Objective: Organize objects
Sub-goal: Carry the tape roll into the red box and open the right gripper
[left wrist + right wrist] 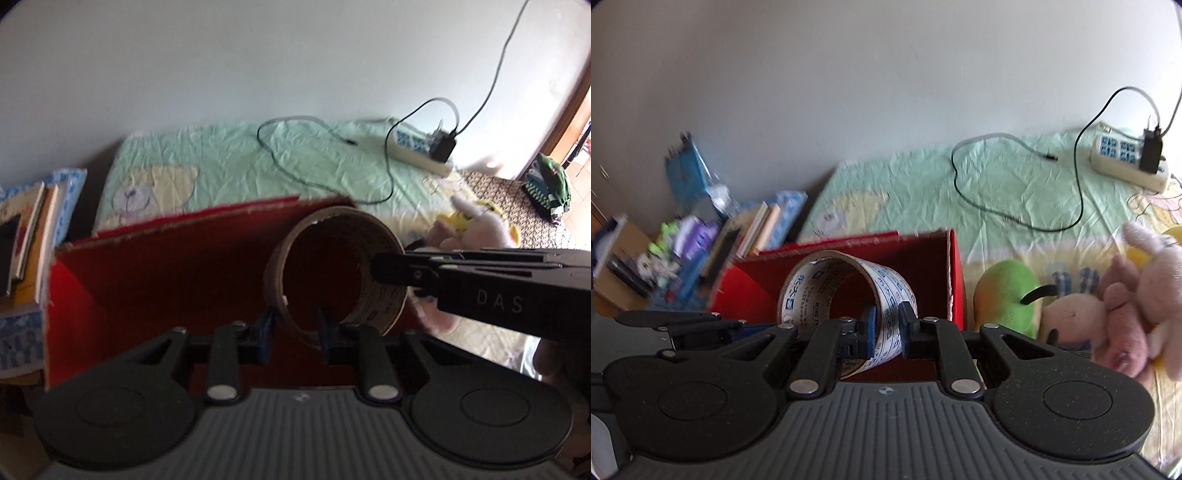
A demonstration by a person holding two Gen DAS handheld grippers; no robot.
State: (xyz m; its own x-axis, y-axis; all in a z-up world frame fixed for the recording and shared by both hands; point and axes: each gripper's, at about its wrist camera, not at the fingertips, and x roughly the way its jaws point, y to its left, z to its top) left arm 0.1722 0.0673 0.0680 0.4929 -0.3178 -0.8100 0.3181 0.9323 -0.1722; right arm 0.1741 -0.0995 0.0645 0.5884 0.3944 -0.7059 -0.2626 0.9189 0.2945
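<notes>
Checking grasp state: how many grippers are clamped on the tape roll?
2. The left gripper pinches the tape roll at its near wall; the right gripper pinches the opposite wall, above the red box.

Printed tape roll [846, 306] upright on edge above red box [923, 258].

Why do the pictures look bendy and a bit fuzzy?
Both views use a fisheye lens, so edges curve. Right wrist view: the books are smeared by motion blur, while the tape in the right claw is sharper. Left wrist view: the red box is dark and shadowed, with soft edges.
</notes>
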